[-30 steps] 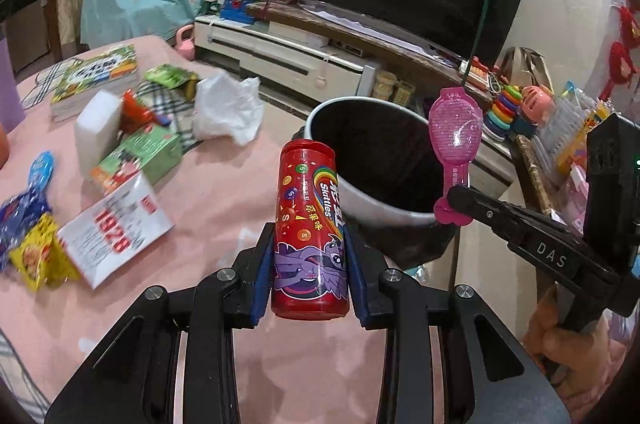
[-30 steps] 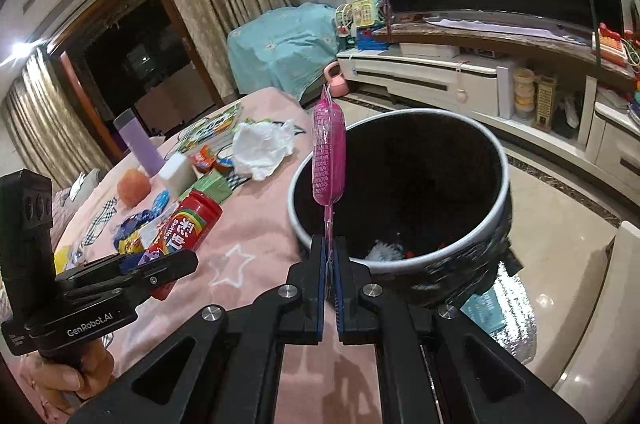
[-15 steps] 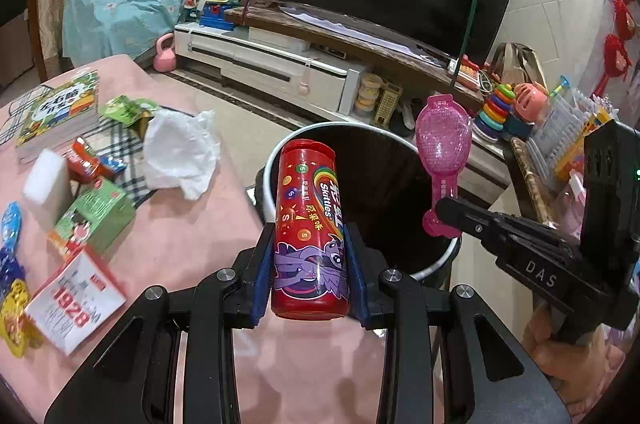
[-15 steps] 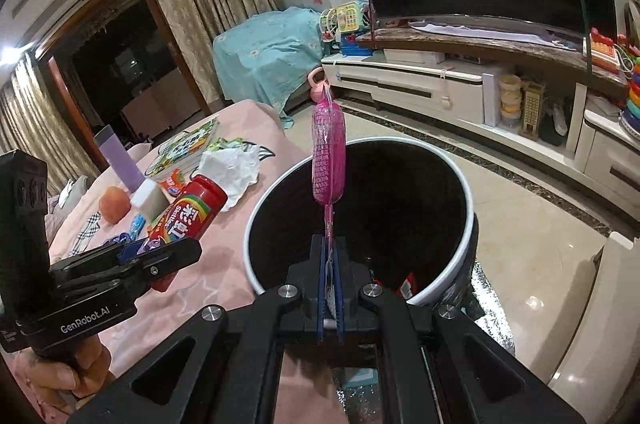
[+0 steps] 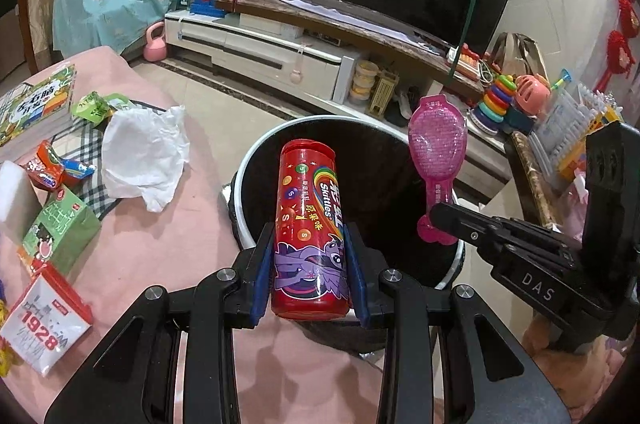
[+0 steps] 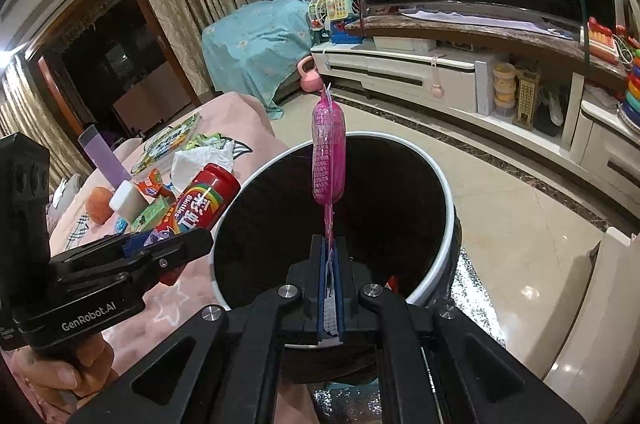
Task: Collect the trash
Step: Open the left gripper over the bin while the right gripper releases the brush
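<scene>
My left gripper (image 5: 310,264) is shut on a red Skittles tube (image 5: 306,224), held upright at the near rim of a black bin with a white rim (image 5: 256,160). The tube also shows in the right wrist view (image 6: 196,204). My right gripper (image 6: 330,264) is shut on the handle of a pink hairbrush (image 6: 329,156), held upright over the bin's opening (image 6: 440,192). The brush (image 5: 438,152) and right gripper (image 5: 444,216) show in the left wrist view over the bin's right side. A little trash lies at the bin's bottom.
The pink-clothed table (image 5: 160,244) left of the bin holds crumpled white tissue (image 5: 144,152), a green carton (image 5: 56,228), a white "1928" packet (image 5: 44,324), snack wrappers (image 5: 52,172) and a book (image 5: 32,104). A TV stand (image 6: 440,72) stands behind. Tiled floor (image 6: 520,224) lies to the right.
Both grippers have moved forward toward the bin with their loads; the tube and brush now stand over its rim and opening. The table's items have slid left in view.
</scene>
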A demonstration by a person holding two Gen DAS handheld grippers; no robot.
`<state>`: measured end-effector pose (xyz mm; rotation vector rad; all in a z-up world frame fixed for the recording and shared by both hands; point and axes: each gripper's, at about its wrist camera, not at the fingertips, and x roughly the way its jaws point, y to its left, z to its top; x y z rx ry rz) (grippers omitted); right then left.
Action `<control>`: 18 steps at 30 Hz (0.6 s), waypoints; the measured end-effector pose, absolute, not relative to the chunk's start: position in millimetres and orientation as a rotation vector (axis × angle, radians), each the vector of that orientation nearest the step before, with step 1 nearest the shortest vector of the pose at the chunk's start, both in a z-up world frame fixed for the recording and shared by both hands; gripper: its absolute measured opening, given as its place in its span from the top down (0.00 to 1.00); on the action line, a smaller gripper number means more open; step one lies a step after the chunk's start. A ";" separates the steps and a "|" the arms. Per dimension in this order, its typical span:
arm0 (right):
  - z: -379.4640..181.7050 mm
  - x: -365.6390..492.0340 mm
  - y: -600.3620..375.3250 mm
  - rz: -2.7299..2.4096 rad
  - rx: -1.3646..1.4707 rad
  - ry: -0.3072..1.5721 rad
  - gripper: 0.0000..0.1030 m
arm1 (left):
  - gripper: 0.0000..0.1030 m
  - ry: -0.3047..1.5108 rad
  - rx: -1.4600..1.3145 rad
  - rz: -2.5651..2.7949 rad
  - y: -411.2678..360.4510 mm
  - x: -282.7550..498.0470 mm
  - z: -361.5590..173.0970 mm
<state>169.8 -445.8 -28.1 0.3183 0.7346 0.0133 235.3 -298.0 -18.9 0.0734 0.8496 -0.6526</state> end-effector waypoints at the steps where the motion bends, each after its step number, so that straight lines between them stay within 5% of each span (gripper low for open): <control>1: -28.5 170.7 -446.4 0.012 0.316 0.739 0.97 | 0.70 0.851 0.075 -0.652 -299.3 235.9 -19.4; 11: -30.0 177.1 -455.2 0.004 0.314 0.757 0.91 | 0.69 0.880 0.094 -0.657 -312.3 241.0 -24.5; 15: -25.8 176.8 -458.4 0.010 0.325 0.746 0.89 | 0.46 0.886 0.094 -0.654 -311.5 240.2 -24.1; 18: -22.8 173.5 -459.6 0.007 0.334 0.733 0.81 | 0.40 0.870 0.085 -0.639 -302.7 235.2 -21.0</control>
